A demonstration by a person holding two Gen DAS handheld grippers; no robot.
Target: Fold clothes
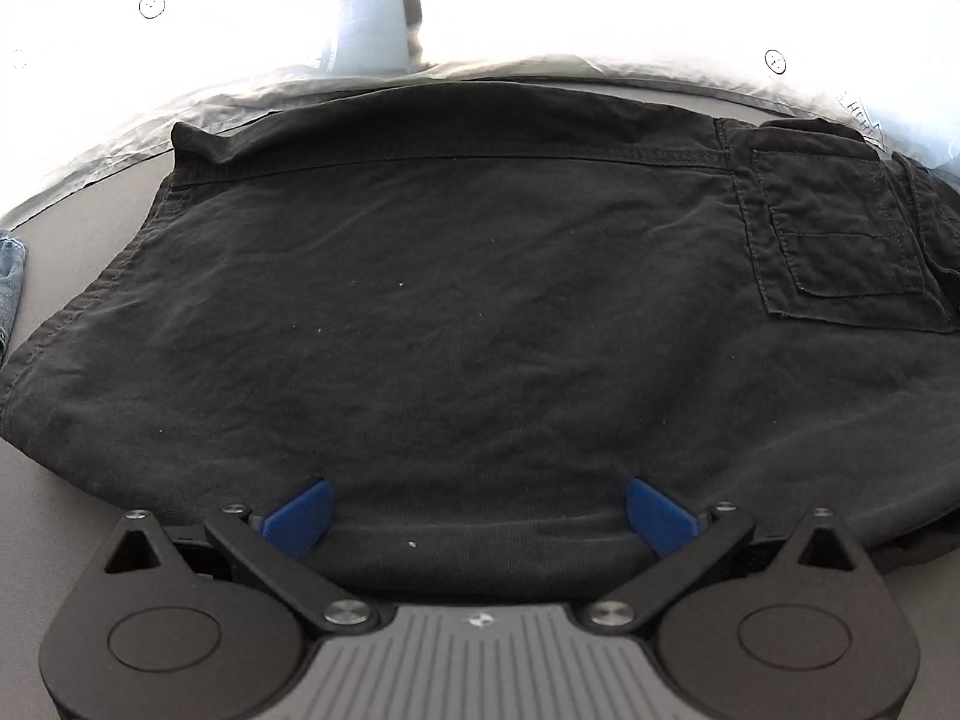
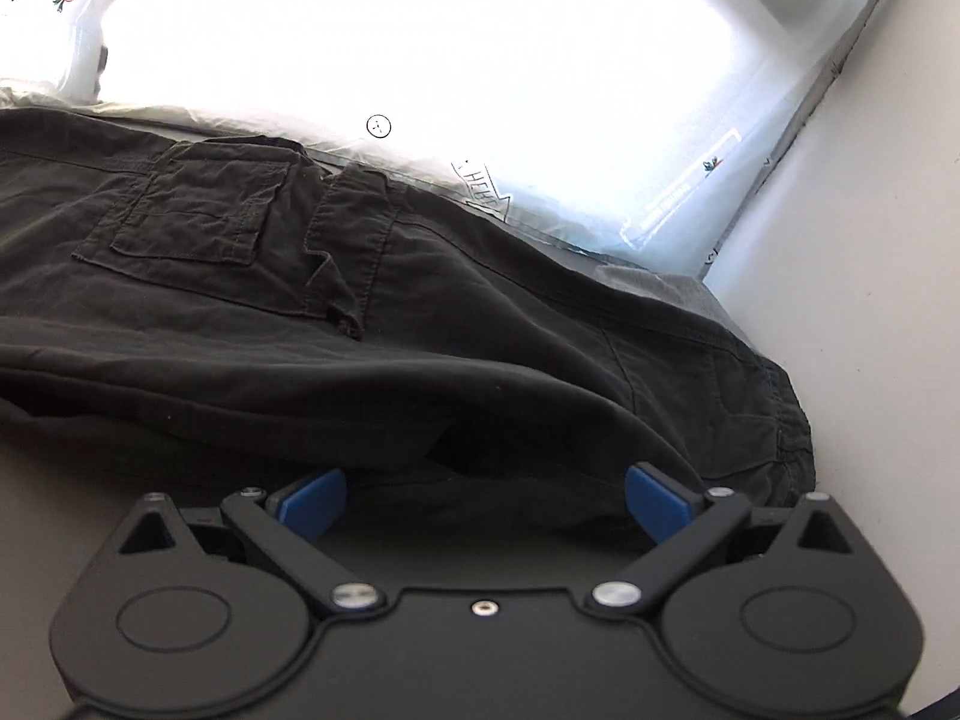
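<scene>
Black cargo shorts [image 1: 450,312] lie folded over on a grey table, a patch pocket [image 1: 840,228] at the right. My left gripper [image 1: 477,510] stands open over the near edge of the cloth, blue pads [image 1: 300,516] wide apart and pressing on nothing. In the right wrist view the same shorts [image 2: 360,330] spread to the left, with the pocket [image 2: 198,216] and a loose flap beside it. My right gripper [image 2: 486,498] is open at the near fold of the fabric, its blue pads [image 2: 657,501] spread with only slack cloth between them.
A white plastic sheet [image 2: 480,60] with printed carrots and round marks covers the far side of the table. A scrap of blue denim [image 1: 11,276] shows at the left edge. Bare grey table [image 2: 870,240] lies right of the shorts.
</scene>
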